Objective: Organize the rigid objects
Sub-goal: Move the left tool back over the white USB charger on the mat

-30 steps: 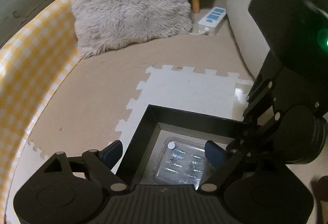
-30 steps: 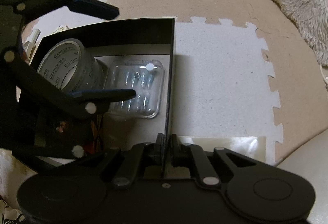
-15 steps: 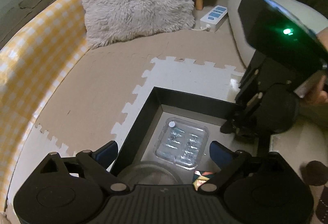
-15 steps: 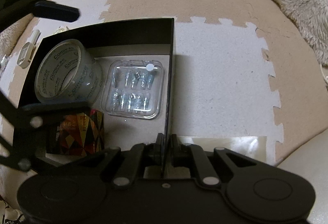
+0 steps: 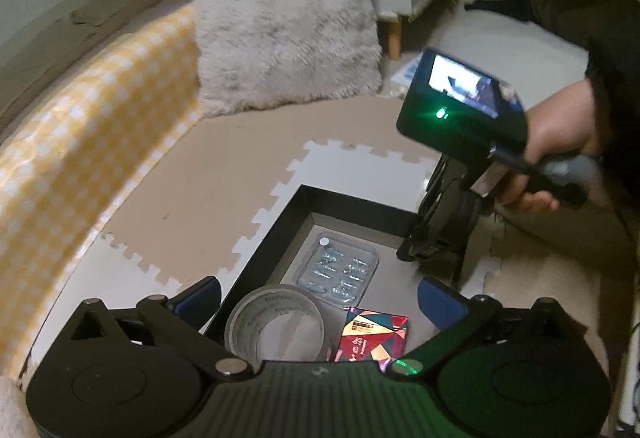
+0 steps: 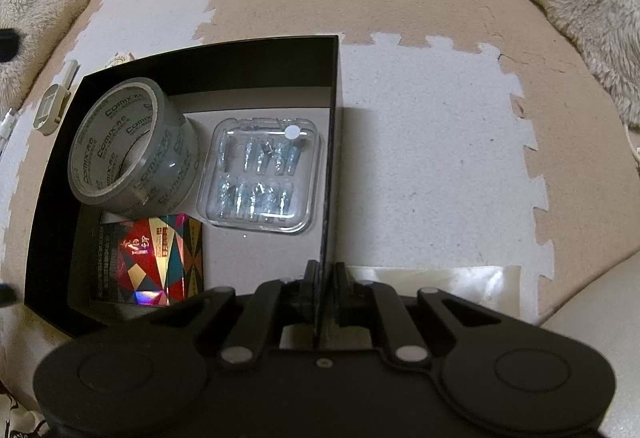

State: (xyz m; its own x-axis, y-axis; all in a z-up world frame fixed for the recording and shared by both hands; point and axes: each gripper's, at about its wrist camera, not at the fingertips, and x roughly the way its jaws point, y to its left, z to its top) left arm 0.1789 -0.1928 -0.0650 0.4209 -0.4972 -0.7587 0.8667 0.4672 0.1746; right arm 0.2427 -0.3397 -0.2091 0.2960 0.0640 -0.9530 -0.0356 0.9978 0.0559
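— In the black box (image 6: 256, 61): what's there?
— Tape roll (image 6: 132, 141), clear case (image 6: 262, 175), colourful pack (image 6: 156, 258). My right gripper (image 6: 323, 288) pinches the box wall; my left gripper (image 5: 318, 300) is opening wide, empty.

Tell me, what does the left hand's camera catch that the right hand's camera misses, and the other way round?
Only the left wrist view shows the person's hand holding the right gripper, clamped on the black box wall, plus a fluffy cushion standing upright. Only the right wrist view shows the small white clip outside the box and the lettering on the tape roll. Both show the box holding the tape roll, the clear plastic case and the colourful card box.
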